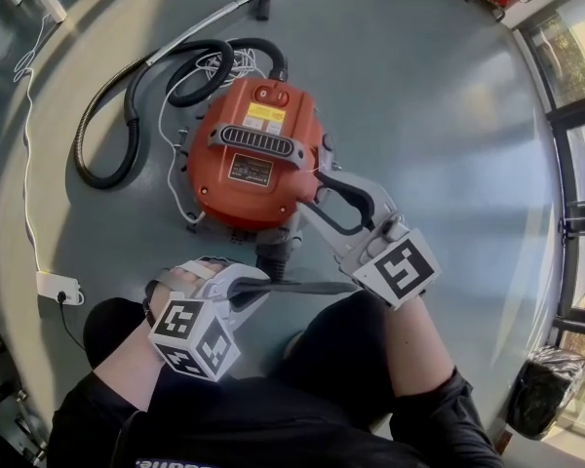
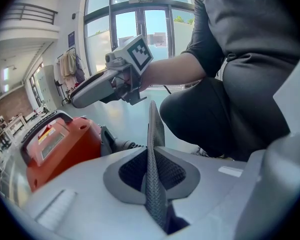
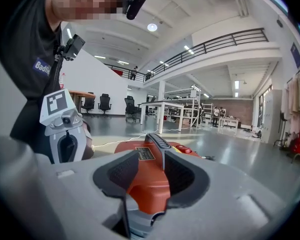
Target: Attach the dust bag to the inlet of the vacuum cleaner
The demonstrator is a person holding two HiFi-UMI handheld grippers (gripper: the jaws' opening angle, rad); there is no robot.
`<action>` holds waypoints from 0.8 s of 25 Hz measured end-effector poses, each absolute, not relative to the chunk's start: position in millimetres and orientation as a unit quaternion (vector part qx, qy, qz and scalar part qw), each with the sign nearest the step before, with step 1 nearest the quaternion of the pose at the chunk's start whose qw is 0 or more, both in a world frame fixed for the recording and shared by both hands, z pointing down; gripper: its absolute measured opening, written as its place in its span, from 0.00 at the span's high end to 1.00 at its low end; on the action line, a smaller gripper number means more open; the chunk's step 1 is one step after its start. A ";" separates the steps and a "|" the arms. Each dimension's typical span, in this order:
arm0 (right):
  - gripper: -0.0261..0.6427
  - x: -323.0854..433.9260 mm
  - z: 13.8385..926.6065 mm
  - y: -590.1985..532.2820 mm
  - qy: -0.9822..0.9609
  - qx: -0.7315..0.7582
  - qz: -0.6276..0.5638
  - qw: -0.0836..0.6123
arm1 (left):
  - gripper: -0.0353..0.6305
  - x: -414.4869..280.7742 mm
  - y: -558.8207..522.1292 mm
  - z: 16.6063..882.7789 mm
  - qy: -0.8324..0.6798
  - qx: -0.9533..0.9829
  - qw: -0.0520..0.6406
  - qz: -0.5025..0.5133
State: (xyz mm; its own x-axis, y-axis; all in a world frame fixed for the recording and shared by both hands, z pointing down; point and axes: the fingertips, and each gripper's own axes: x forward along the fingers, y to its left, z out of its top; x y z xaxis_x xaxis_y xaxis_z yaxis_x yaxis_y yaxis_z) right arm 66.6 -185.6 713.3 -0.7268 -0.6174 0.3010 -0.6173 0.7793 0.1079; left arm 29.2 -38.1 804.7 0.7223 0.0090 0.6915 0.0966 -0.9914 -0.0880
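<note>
The orange vacuum cleaner [image 1: 249, 154] stands on the grey floor in front of me. Its dark inlet stub [image 1: 278, 252] faces me on the near side. My left gripper [image 1: 263, 286] is shut on the dust bag [image 1: 307, 287], a thin dark mesh sheet seen edge-on that reaches rightward just short of the inlet. In the left gripper view the bag [image 2: 154, 129] stands upright, pinched between the pads. My right gripper [image 1: 317, 195] is open at the vacuum's near right corner. In the right gripper view the orange body [image 3: 150, 176] shows between the spread jaws, and I cannot tell whether they touch it.
A black hose [image 1: 127, 115] coils left of the vacuum, with its wand [image 1: 214, 18] lying farther off. A white cable runs to a power strip [image 1: 58, 286] at the left. My knees are just below the grippers. A dark bagged bin [image 1: 546, 388] stands by the windows.
</note>
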 end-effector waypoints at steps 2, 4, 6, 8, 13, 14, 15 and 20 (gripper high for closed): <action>0.74 68.4 716.2 -197.1 -0.927 0.335 -0.004 0.168 | 0.87 29.6 -38.8 805.0 -0.029 -0.927 0.059 -0.369; 0.74 69.3 720.1 -207.8 -0.926 0.335 -0.008 0.176 | 0.86 29.7 -39.2 805.5 -0.029 -0.928 0.059 -0.367; 0.74 68.3 724.0 -217.3 -0.926 0.330 -0.010 0.182 | 0.87 29.6 -39.3 805.8 -0.027 -0.929 0.057 -0.364; 0.74 66.4 727.1 -226.1 -0.927 0.324 -0.014 0.187 | 0.87 29.5 -39.4 806.3 -0.025 -0.930 0.056 -0.362; 0.72 59.9 737.4 -238.0 -0.931 0.297 -0.026 0.211 | 0.87 30.8 -39.6 806.8 -0.022 -0.930 0.056 -0.361; 0.72 58.3 739.7 -240.0 -0.931 0.291 -0.028 0.217 | 0.87 30.9 -39.6 806.8 -0.021 -0.931 0.057 -0.361; 0.72 57.4 742.3 -243.1 -0.931 0.288 -0.031 0.223 | 0.87 30.9 -39.8 806.9 -0.020 -0.931 0.056 -0.361; 0.75 50.1 745.4 -248.0 -0.941 0.254 -0.036 0.222 | 0.86 28.4 -43.2 805.1 -0.012 -0.932 0.053 -0.358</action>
State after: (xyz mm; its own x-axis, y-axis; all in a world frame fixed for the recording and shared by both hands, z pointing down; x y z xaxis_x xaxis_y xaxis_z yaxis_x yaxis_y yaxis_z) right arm 50.1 -248.0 745.4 -0.7730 -0.4935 0.3988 -0.4613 0.8686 0.1808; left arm 28.4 -43.2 805.1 0.7439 -0.0156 0.6681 0.0599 -0.9941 -0.0899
